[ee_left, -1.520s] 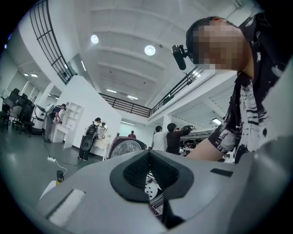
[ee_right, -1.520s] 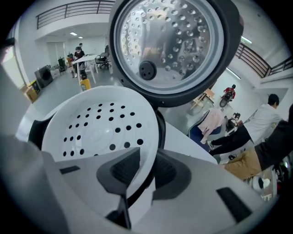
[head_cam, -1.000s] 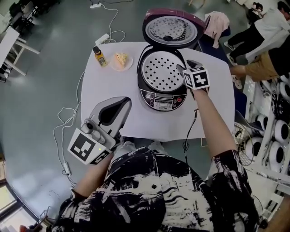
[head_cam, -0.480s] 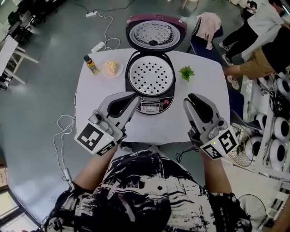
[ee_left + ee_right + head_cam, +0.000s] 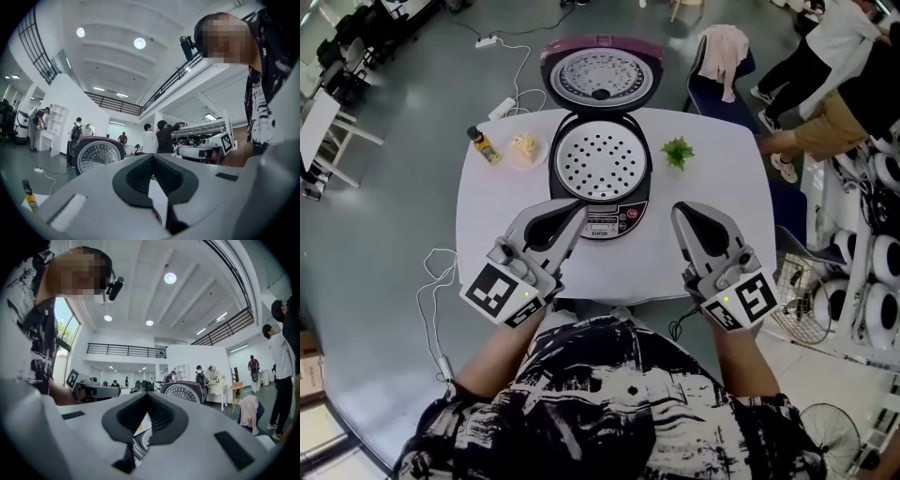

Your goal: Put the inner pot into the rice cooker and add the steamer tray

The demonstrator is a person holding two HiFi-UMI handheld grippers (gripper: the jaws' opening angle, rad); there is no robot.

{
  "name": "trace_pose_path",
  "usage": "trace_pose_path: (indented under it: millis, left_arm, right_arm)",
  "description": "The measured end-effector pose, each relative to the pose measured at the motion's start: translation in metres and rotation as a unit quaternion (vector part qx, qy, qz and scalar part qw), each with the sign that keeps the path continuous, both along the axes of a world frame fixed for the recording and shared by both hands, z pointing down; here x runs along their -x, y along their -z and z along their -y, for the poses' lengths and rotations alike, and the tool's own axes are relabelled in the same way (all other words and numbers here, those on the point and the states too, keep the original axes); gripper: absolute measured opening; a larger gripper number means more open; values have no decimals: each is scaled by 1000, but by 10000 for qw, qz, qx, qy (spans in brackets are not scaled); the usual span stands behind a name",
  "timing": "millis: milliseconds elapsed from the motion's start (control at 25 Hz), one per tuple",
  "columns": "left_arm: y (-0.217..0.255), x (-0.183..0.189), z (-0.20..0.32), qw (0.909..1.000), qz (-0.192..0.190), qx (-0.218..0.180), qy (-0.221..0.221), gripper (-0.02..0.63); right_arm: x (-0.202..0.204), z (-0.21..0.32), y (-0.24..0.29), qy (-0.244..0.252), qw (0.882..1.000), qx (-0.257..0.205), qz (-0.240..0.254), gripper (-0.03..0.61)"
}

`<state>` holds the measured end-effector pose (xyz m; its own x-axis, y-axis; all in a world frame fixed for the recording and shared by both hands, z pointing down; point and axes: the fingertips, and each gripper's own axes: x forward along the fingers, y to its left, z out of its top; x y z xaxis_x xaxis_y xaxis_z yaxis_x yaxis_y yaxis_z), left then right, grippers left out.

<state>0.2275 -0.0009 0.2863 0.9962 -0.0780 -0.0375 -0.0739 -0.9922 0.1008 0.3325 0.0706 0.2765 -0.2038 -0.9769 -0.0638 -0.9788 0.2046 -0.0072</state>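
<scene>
Here, the open rice cooker [image 5: 598,192] stands on the white surface [image 5: 487,216], with the perforated steamer tray [image 5: 600,161] sitting inside it and the lid [image 5: 600,75] raised behind. My left hand-held gripper [image 5: 579,208] is clenched and empty. My right hand-held gripper [image 5: 680,211] has just closed on nothing. Both hang just before the cooker.

A lab hall: mezzanine railing [image 5: 126,350], equipment racks [image 5: 862,272].

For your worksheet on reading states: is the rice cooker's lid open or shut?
Open. In the head view the lid is swung back behind the rice cooker, its inner plate showing, the steamer tray exposed.
</scene>
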Motion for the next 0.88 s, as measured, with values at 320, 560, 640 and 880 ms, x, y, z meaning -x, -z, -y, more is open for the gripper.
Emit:
trace_pose_path:
  millis: [320,560,640,880]
  left_arm:
    - [4,2,-2,10000,-2,-29,18,5]
    - [3,4,3,10000,-10,8,35,5]
    - [2,5,4,10000,-9,23,37,5]
    - [2,6,6,10000,-18,42,42,5]
  right_arm:
    - [9,22,-4,103,9997,161,124,-3]
    - [15,32,-10,147,9995,262,113,-3]
    - [17,35,-11,151,9994,275,115,-3]
    - [20,39,-12,169,9994,295,56,-3]
